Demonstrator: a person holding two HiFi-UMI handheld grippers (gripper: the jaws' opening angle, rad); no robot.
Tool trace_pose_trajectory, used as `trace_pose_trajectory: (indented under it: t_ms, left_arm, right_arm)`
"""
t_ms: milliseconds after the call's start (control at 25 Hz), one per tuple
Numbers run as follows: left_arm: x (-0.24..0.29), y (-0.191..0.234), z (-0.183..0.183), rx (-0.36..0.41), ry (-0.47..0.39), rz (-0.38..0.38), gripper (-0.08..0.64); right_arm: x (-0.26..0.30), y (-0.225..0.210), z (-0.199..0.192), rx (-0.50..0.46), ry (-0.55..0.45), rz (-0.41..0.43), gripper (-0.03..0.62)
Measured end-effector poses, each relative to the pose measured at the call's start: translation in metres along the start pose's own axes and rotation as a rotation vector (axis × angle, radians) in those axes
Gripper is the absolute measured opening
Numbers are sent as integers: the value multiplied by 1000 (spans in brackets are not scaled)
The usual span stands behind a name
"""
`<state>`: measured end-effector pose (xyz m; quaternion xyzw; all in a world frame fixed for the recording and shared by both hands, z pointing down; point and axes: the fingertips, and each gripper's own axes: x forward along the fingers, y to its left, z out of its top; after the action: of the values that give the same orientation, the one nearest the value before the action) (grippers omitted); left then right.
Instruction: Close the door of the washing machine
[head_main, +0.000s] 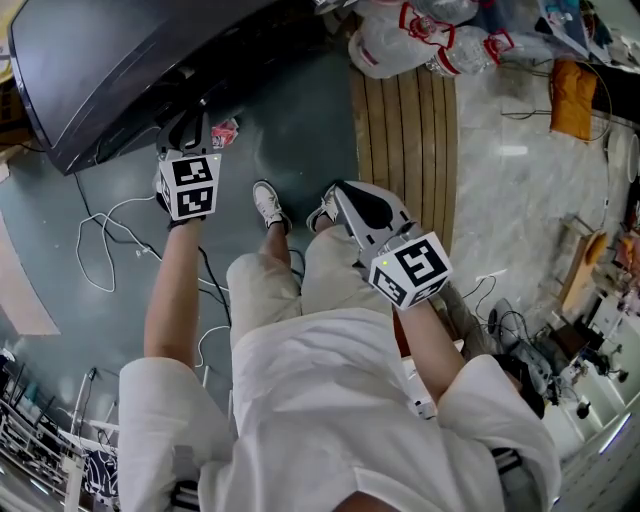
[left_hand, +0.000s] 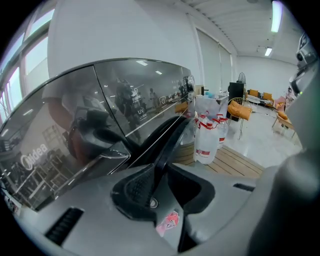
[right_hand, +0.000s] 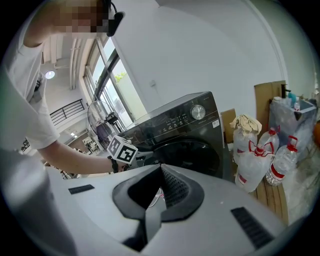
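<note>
The washing machine (right_hand: 197, 127) is a glossy black front-loader standing at the far left, upright, with a silver knob (right_hand: 198, 111) and a row of pale markings across its top panel. Its round, dark-glass door (right_hand: 192, 150) fills the front below. The door's thin black rim (left_hand: 170, 135) stands slightly off the front, not fully shut.
</note>
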<state>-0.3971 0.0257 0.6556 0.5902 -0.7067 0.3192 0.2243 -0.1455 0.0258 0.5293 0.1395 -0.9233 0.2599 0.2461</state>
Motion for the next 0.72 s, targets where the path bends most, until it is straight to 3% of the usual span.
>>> trace_pose_trajectory:
  t_ms: [400, 720]
  left_arm:
    - [8, 6, 0, -21, -19, 16, 74]
    - [-1, 6, 0, -68, 46, -1, 74]
  right_arm:
    - [-10, 0, 9, -35, -11, -35, -2]
    - [-62, 14, 60, -115, -51, -77, -2]
